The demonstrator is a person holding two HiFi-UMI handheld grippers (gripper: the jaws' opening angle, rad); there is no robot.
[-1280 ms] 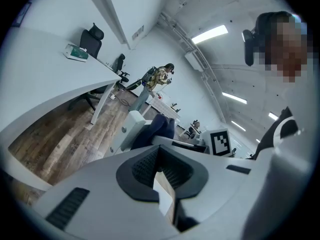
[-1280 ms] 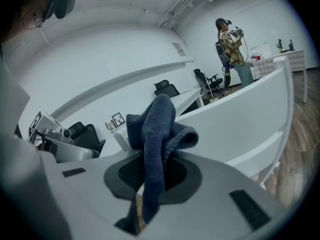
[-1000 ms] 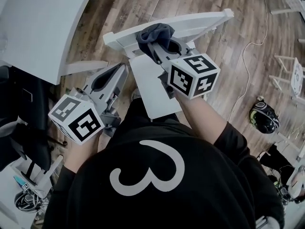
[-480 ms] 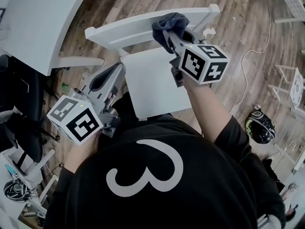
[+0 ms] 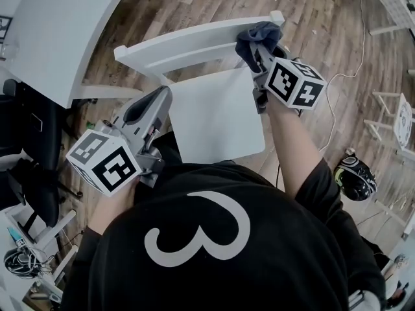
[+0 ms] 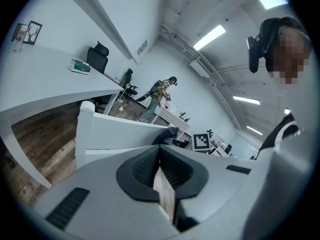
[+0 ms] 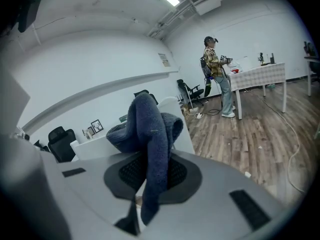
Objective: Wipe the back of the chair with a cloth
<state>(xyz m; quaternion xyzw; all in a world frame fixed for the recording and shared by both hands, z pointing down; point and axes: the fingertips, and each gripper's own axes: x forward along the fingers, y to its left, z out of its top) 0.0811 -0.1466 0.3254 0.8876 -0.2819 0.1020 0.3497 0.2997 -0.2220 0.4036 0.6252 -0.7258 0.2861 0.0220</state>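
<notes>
Now right hand-held gripper (image 5: 258,46), clamping the cloth (image 5: 253,32), had slid along the chair back (image 5: 188,44) to its right end, so this pass looked nearly finished; left hand-held gripper (image 5: 149,105) stayed closed, empty.

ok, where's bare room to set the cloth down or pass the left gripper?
The chair seat is bare, bordered by the backrest rail, the left gripper and the right gripper. The rail is free from its left post to the cloth. Crowded: the rail's right end, where the right gripper holds the cloth.
</notes>
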